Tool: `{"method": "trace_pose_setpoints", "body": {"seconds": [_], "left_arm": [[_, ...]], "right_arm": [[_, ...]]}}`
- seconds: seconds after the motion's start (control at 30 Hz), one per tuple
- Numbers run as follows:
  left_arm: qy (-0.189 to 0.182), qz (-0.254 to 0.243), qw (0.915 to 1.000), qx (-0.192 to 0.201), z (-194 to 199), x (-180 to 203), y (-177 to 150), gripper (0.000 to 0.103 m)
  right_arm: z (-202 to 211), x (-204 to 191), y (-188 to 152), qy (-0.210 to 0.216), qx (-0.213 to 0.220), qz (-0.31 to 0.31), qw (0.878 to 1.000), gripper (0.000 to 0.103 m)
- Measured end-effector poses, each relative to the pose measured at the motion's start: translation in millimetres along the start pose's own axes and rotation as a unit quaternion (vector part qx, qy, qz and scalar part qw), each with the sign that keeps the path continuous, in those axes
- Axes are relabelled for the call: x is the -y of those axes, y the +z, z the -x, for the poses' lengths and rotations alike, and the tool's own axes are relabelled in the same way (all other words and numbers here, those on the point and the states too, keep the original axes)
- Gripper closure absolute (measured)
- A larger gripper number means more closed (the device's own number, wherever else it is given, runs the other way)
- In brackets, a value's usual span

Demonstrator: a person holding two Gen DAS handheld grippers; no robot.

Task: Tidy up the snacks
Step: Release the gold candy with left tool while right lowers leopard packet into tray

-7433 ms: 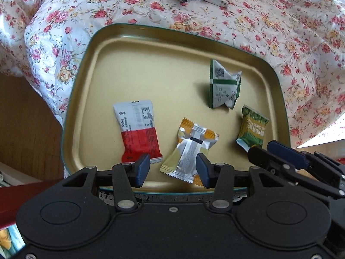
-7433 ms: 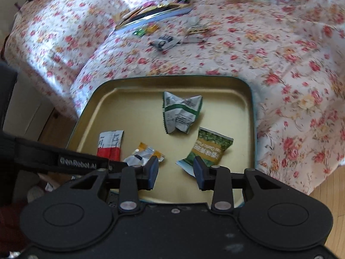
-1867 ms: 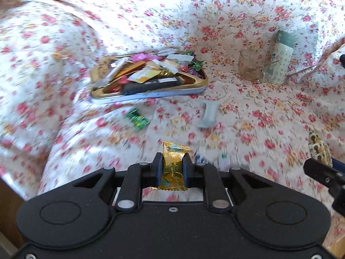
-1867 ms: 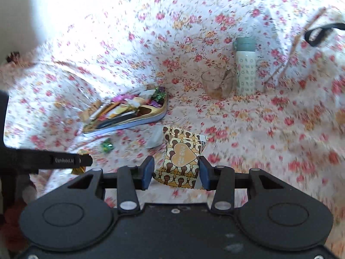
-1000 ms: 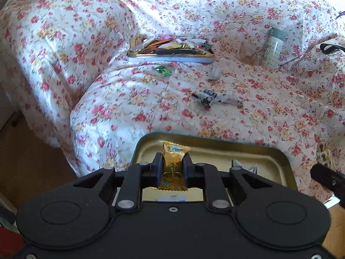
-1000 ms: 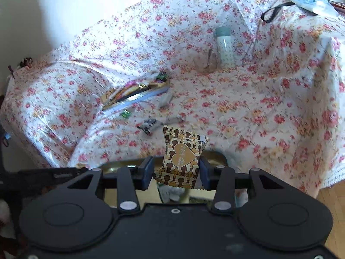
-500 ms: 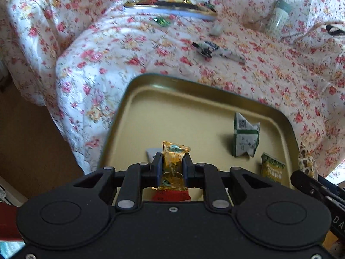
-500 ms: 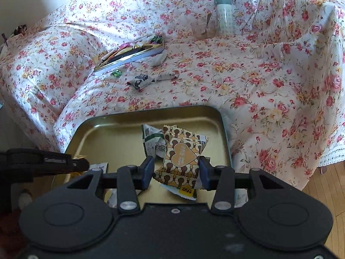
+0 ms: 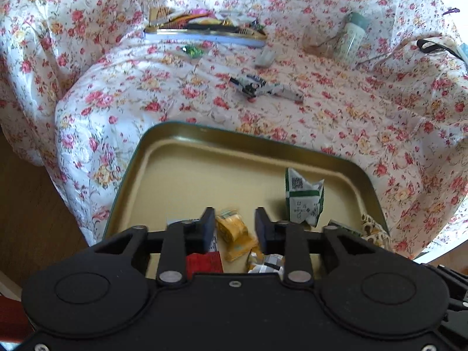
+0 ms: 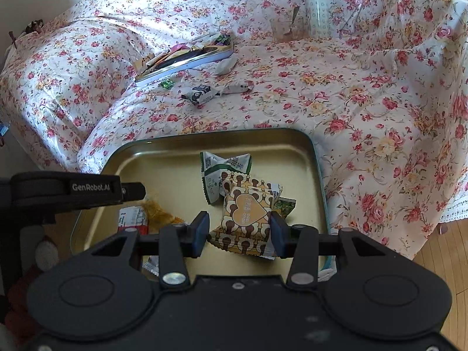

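Observation:
A gold tin tray (image 9: 204, 130) with a green rim lies on the floral cloth, directly below both grippers. My left gripper (image 9: 235, 228) hangs over its near side with its jaws opening. A gold candy (image 9: 235, 238) sits tilted and blurred between them, free of the pads. My right gripper (image 10: 239, 231) is shut on a brown-and-yellow packet with a heart (image 10: 248, 213) above the tray (image 10: 222, 133). A green-and-white packet (image 9: 302, 201), a red-and-white one (image 9: 203, 261) and an orange-silver one (image 9: 266, 263) lie in the tray. One left finger (image 10: 128, 191) shows in the right wrist view.
A second tin (image 9: 204, 30) heaped with sweets lies farther back on the cloth. Loose wrappers (image 9: 254, 86) lie between the two tins. A glass (image 9: 314, 39) and a pale bottle (image 9: 352, 41) stand at the back right. Wooden floor (image 9: 29, 204) shows at the left.
The left jaws have parted and the gold candy has slipped loose and tilted between them. Both grippers have sunk over the tray. The right one still grips its packet.

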State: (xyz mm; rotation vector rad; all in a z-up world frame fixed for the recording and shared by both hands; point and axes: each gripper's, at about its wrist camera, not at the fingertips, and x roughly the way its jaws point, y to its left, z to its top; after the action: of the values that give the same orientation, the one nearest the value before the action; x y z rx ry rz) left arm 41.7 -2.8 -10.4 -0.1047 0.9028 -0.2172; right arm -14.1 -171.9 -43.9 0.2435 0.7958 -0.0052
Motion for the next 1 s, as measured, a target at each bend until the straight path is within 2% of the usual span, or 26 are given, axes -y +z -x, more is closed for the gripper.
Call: {"method": "trace_pose_setpoints", "body": {"seconds": [0.13, 0.33, 0.5, 0.77, 1.0], "left_arm": [[0.015, -0.001, 0.9999, 0.006, 3, 1, 0, 0.055], [0.061, 0.026, 0.9973, -0.031, -4, -13, -8, 0.055], [0.063, 0.036, 0.9962, -0.049, -7, -18, -12, 0.056], [0.067, 0.006, 0.9968, -0.043, -4, -9, -16, 0.056], [0.069, 0.004, 0.9964, -0.049, -7, -9, -17, 0.056]], "right_arm": [[-1, -1, 0, 0.001, -0.003, 0.005, 1.0, 0.056], [-1, -4, 0, 0.006, -0.004, 0.02, 1.0, 0.056], [0, -7, -1, 0.011, -0.005, 0.031, 0.999, 0.056], [1, -6, -1, 0.017, -0.005, 0.036, 0.999, 0.054], [2, -7, -1, 0.019, -0.004, 0.04, 0.999, 0.053]]}}
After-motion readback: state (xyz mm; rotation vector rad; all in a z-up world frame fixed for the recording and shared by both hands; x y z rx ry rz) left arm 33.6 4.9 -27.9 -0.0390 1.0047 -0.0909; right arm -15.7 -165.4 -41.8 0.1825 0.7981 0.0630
